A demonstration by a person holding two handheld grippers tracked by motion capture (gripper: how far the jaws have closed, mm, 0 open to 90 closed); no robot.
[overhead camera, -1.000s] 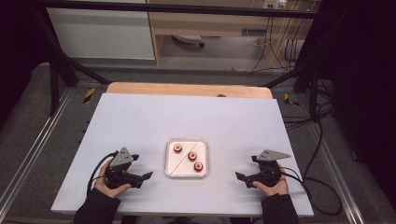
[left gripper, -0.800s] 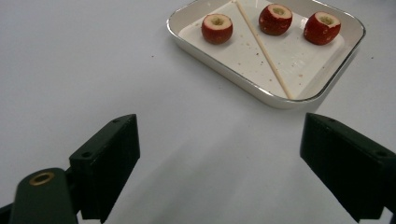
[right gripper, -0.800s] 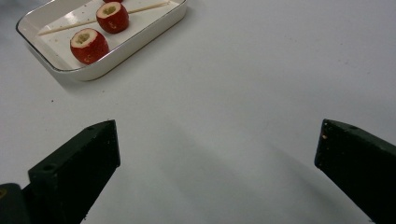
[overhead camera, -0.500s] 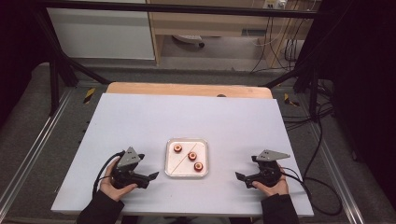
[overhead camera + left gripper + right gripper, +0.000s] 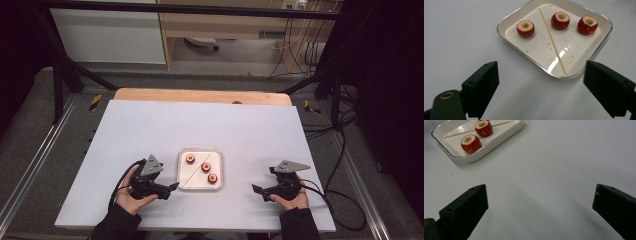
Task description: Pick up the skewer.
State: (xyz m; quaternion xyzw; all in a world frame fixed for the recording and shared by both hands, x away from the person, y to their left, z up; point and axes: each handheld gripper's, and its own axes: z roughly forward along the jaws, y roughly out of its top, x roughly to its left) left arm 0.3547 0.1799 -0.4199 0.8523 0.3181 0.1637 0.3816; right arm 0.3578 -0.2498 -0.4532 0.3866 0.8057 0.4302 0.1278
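Observation:
A white square tray [image 5: 186, 175] sits at the front middle of the table and holds three cored red fruits [image 5: 205, 166] and a thin wooden skewer [image 5: 551, 40]. In the left gripper view one fruit [image 5: 525, 28] lies left of the skewer and two lie right of it [image 5: 560, 20]. My left gripper [image 5: 170, 190] rests open just left of the tray [image 5: 506, 35], jaws pointing at it and nothing between them [image 5: 541, 75]. My right gripper [image 5: 258, 192] is open on bare table right of the tray [image 5: 494, 145], also empty [image 5: 540, 190]. Two of the fruits [image 5: 471, 144] show in its view.
The white tabletop [image 5: 200, 125] stretches wide behind and beside the tray, with a wooden strip [image 5: 200, 96] along its far edge. Cables [image 5: 340, 200] trail off the right side. Dark frame posts [image 5: 60, 80] stand at the far corners.
My left gripper has slid to the right, closing in on the tray's left edge. The right gripper and the tray's contents have stayed put.

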